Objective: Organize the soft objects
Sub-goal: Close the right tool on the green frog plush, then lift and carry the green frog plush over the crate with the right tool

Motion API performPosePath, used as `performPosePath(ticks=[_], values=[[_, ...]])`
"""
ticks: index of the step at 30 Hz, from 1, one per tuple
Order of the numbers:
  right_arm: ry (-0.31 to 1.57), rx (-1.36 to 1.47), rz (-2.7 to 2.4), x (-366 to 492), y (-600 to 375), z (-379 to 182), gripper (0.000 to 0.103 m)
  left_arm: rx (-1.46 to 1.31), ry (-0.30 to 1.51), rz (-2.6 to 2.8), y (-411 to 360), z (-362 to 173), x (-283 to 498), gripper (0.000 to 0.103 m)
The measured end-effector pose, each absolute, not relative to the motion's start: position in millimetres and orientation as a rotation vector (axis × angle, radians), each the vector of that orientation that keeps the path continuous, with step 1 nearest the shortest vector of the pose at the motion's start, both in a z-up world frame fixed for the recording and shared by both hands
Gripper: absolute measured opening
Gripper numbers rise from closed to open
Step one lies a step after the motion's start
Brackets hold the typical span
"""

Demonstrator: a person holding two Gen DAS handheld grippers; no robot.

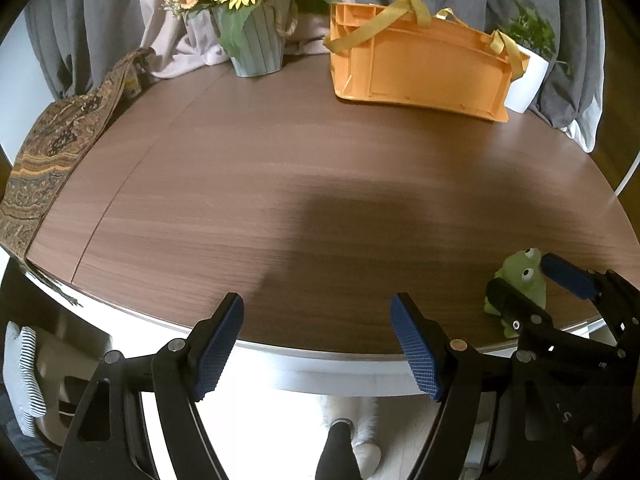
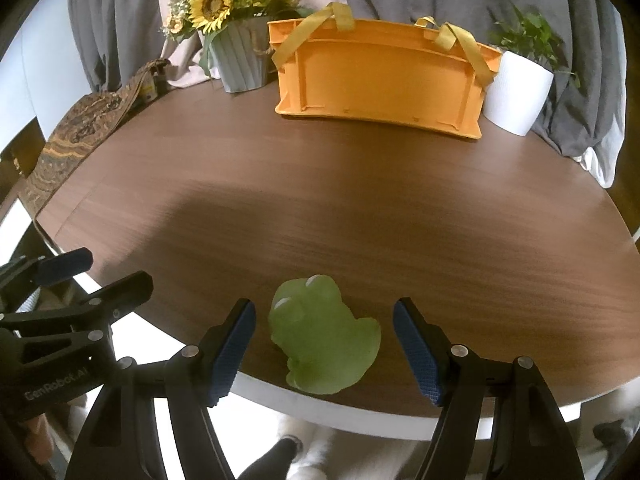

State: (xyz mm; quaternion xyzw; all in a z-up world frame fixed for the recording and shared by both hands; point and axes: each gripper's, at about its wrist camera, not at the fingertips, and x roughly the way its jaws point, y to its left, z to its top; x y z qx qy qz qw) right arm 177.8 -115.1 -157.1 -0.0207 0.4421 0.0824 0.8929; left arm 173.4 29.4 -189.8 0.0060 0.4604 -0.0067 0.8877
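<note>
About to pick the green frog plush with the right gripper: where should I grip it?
Grip the green frog plush across its soft body, coming down from the near table edge. It already lies between the open right gripper pads, head pointing away, widest across the middle.

Both views are moderately bright, with soft daylight. A broad dark shadow lies over the middle of the counter (image 1: 280,160). The floor under its near rim is overexposed to white. The green frog toy (image 2: 324,336) looks blurred. The fisheye lens bends the edges and leaves black corners.
</note>
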Motion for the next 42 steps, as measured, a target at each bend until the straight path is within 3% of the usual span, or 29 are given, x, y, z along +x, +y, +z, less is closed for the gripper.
performPosePath(ticks=[3, 21, 42], values=[[0.916, -0.045, 0.171, 177.9, -115.9, -159.9, 0.058, 0.018, 0.962, -0.02, 27.4, -192.0, 175.2, 0.075], [0.859, -0.047, 0.133, 178.2, -124.7, -146.6, 0.056, 0.01, 0.942, -0.034, 20.6, -184.1, 179.9, 0.075], [0.721, 0.005, 0.087, 188.8, -145.2, -88.2, 0.056, 0.012, 0.796, -0.057, 11.0, -125.4, 194.6, 0.075]])
